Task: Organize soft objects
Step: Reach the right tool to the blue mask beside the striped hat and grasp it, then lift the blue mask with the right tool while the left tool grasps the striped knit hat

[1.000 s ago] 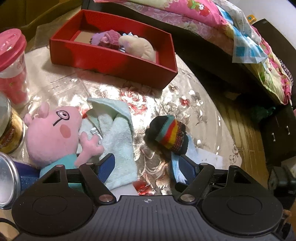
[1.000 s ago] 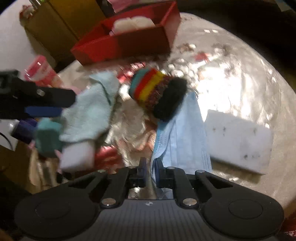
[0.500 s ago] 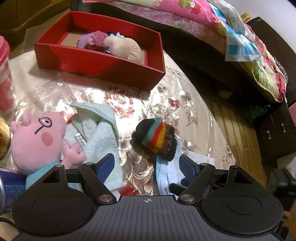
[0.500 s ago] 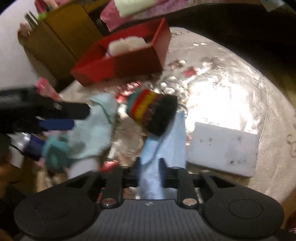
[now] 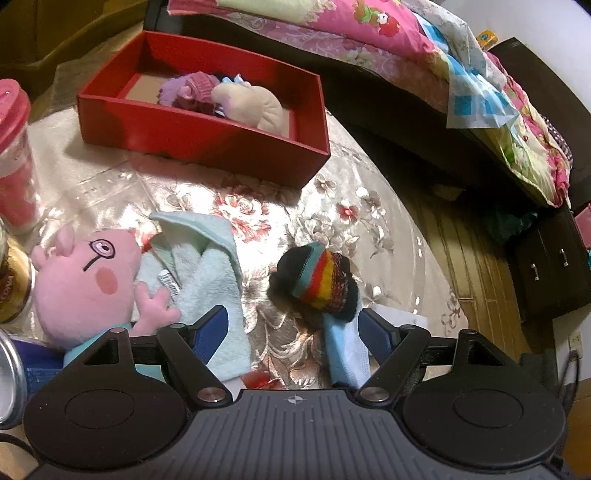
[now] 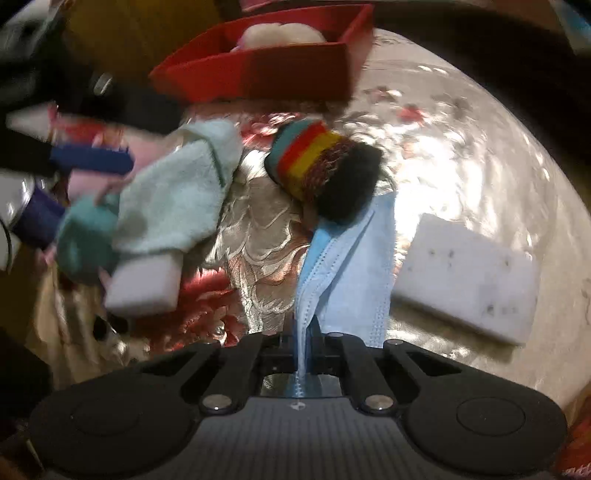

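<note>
Round surface (image 5: pixel 369 206) under floral cloth, bed (image 5: pixel 369 33) behind. Right tongs (image 6: pixel 304 334) clamped on near edge of blue face mask (image 6: pixel 347 273); mask's far end under striped knit hat (image 6: pixel 321 166). Left tongs (image 5: pixel 291 325) wide apart, nothing gripped, hovering over pale green towel (image 5: pixel 207 280) and hat. Pink pig plush (image 5: pixel 85 284) on towel. Red box (image 5: pixel 207 136) at back holds soft toys. White sponge (image 6: pixel 469 277) just beside mask.

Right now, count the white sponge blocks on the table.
2. One white sponge block lies right of the blue face mask; another sits partly under the mint towel's near end. More may hide beneath the soft things.
</note>
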Demonstrator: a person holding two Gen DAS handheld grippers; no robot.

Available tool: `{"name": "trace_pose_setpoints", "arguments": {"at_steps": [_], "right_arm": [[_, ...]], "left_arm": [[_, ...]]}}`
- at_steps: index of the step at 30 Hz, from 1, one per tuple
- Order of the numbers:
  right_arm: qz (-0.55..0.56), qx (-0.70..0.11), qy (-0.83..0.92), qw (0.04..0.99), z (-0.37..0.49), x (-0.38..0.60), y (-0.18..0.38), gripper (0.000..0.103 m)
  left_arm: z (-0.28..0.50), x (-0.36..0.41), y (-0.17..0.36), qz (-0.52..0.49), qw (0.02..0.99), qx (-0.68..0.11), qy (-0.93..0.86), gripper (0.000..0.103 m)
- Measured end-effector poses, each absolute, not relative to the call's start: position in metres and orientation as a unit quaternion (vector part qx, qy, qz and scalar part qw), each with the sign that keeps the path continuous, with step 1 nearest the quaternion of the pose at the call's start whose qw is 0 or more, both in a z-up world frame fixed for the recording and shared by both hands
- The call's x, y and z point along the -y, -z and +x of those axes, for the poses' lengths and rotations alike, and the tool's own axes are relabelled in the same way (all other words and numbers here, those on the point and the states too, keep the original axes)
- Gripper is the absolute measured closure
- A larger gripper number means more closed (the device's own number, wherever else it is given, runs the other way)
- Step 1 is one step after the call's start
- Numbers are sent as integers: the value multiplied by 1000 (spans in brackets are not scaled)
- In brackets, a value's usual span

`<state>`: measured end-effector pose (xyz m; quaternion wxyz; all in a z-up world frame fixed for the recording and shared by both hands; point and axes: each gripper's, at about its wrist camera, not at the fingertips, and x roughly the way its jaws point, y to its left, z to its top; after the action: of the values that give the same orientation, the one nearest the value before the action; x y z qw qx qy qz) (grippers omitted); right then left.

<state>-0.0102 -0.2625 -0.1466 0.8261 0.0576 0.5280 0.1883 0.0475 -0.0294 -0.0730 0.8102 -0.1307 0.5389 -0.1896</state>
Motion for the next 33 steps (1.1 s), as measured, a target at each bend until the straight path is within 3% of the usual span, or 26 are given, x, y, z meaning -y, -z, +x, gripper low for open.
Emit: {"name": "trace_pose_setpoints", "arguments": {"at_steps": [11,19,22,33], "right_arm": [[281,-445,-266,808,-26,327,89,103],[383,-324,-185,845,-25,389,75,103],[388,-291,-178,856,-29,398,69,103],[412,-323,-178,833,-20,408,87,103]], "left_arm": [[62,55,82,-161,790,-549,223,26],[95,103,96,-129,798,-545,224,25],[110,127,110,-72,796,-564,205,24],[120,149,144,-23,787,-590,180,24]]}}
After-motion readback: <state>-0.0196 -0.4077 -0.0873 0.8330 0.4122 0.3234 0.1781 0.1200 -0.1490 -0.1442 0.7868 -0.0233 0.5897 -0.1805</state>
